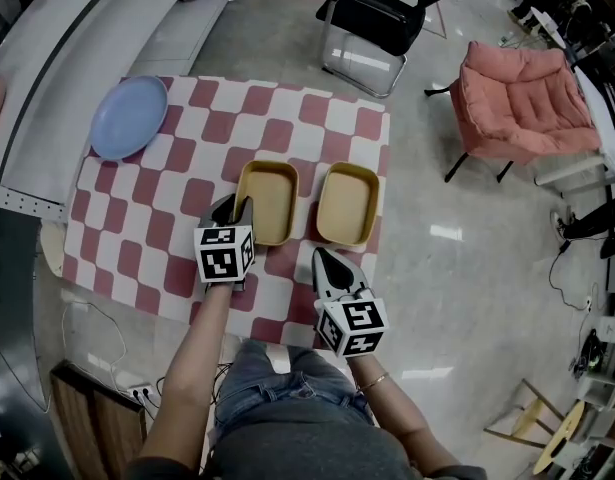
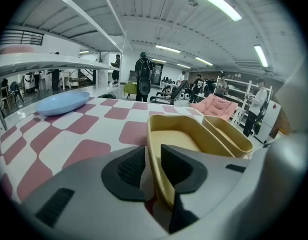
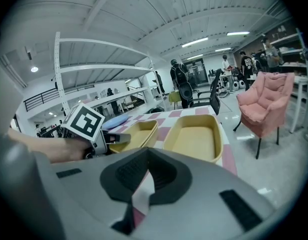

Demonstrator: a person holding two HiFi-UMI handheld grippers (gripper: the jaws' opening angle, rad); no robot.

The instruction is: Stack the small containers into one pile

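Observation:
Two shallow yellow containers stand side by side on the red-and-white checked tablecloth, the left one and the right one. My left gripper is at the left container's near-left corner. Its jaws straddle the wall, one inside and one outside, and a thin gap shows at the outer pad. My right gripper hovers shut and empty over the table's near edge, short of the right container.
A pale blue plate lies at the table's far left corner. A white rack runs along the left side. Beyond the table are a black chair and a pink armchair. People stand far off in the room.

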